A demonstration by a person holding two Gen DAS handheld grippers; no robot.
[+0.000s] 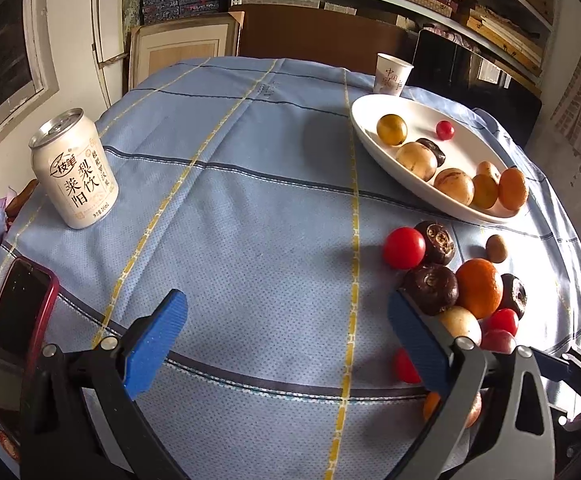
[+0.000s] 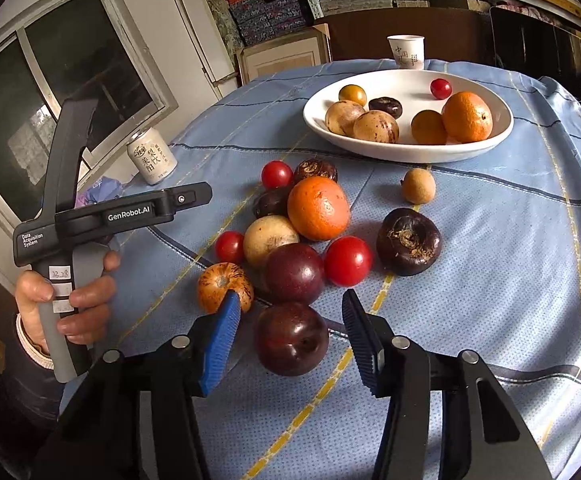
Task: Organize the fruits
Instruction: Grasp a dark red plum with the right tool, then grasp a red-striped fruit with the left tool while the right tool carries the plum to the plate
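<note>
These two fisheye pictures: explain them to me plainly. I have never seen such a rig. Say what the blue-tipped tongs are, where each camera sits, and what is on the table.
A person holds a two-finger gripper in each hand, each with its own camera looking along the fingers. The left camera shows the left gripper open over bare blue tablecloth, near a drink can and a phone. The right camera shows the right gripper with a dark plum between its jaws, the pads not yet touching it. Loose fruit lies beyond, and a white plate already holds several pieces.
</note>
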